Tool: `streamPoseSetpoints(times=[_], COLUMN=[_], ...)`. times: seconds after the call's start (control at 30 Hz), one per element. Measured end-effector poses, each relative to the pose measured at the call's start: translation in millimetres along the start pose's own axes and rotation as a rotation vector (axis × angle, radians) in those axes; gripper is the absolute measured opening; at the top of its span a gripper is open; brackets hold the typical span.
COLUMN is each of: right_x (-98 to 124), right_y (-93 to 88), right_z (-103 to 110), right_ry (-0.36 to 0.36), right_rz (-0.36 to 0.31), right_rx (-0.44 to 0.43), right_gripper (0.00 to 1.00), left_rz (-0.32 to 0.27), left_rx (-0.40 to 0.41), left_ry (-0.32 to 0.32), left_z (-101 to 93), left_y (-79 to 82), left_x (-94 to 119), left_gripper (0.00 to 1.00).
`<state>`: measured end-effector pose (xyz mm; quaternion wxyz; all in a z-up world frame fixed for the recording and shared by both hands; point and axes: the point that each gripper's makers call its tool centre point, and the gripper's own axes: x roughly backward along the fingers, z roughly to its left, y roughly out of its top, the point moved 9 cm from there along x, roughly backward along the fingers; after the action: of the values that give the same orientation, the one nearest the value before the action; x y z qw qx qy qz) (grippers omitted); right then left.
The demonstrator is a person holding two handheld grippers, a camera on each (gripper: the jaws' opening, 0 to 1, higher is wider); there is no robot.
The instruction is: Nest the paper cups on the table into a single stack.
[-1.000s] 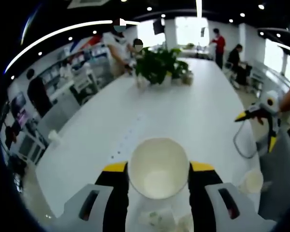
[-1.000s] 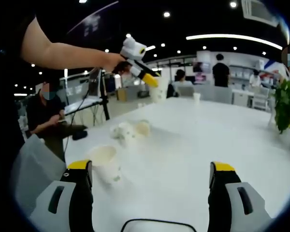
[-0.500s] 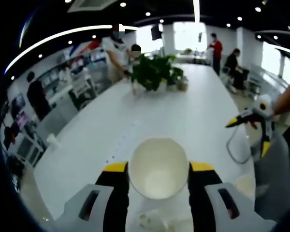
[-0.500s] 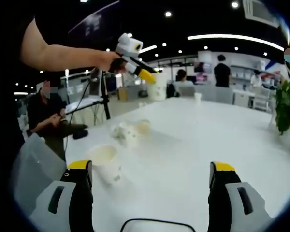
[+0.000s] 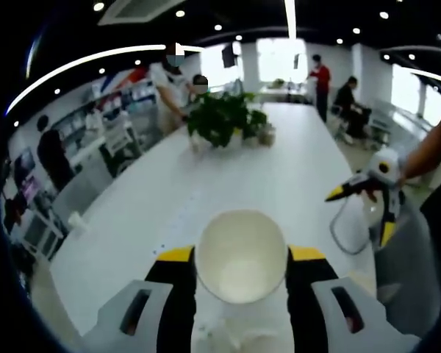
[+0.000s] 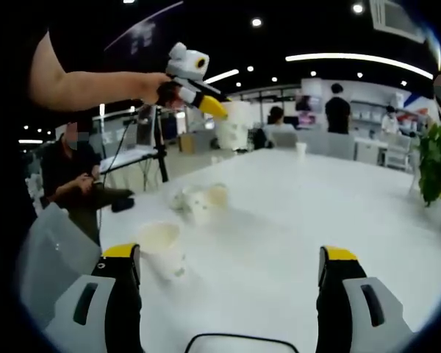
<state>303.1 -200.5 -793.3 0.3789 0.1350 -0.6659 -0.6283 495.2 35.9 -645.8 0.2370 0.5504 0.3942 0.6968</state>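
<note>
Okay, you're gripping one paper cup (image 5: 241, 254) in the left gripper (image 5: 241, 259); right gripper (image 6: 231, 266) is hanging wide, empty; loose cups (image 6: 159, 245) ahead aren't stacked yet.

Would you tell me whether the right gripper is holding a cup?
No, the right gripper is wide open with only bare table between its jaws.
</note>
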Motion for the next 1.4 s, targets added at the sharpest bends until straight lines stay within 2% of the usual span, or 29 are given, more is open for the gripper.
streamPoseSetpoints(times=[1.03,1.4], right_x=[3.0,3.3], right_y=[-3.2,-5.6], right_z=[4.2,3.2], right_ry=[0.002,-0.005], right_rz=[-0.005,-0.003], right_rx=[0.002,0.007], right_gripper=[1.0,1.0], left_rz=[-0.013,-0.019], left_rx=[-0.021,-0.008], left_ry=[-0.029,-0.036], left_z=[-59.5,-79.5], left_y=[7.4,-0.4], left_x=[18.1,22.7], left_gripper=[0.45,0.45])
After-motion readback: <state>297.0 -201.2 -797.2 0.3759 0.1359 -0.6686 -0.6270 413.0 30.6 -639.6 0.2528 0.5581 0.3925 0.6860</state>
